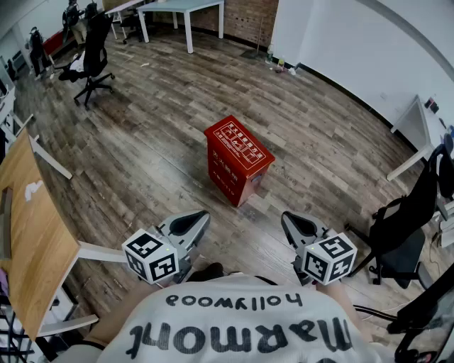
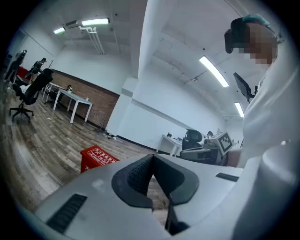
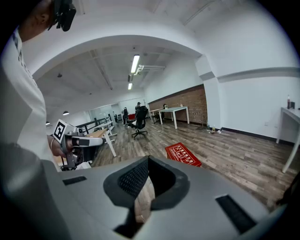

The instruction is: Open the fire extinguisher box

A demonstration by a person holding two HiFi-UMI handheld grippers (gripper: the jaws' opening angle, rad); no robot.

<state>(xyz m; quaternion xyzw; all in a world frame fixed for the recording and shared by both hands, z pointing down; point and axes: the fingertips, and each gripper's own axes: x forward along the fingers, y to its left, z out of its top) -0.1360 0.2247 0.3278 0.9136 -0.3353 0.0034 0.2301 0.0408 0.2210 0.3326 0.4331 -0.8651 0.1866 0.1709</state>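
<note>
Currently the red fire extinguisher box [image 1: 237, 159] stands on the wooden floor [image 1: 142, 163] with its lid down, white print on the top and on one side. It is out ahead of the person, roughly midway between the two grippers and well apart from both.

The left gripper [image 1: 198, 217] is held low, close to the person's white shirt [image 1: 234, 330], pointing toward the box. In the left gripper view its jaws [image 2: 152, 157] are closed tip to tip with nothing between them, and the box [image 2: 97, 157] shows beyond them, to their left. The right gripper [image 1: 291, 218] is at about the same height on the other side. In the right gripper view its jaws [image 3: 148, 159] also meet at the tips and hold nothing; only floor shows through the gap below the tips, and the box [image 3: 183, 153] lies beyond, to their right. Neither gripper touches the box.

A wooden tabletop [image 1: 28, 227] on white legs is at the left edge of the head view. A black office chair [image 1: 92, 53] stands farther back on the left, and another black chair [image 1: 404, 227] is at the right. A white table [image 1: 181, 7] stands by the brick wall at the far end.
</note>
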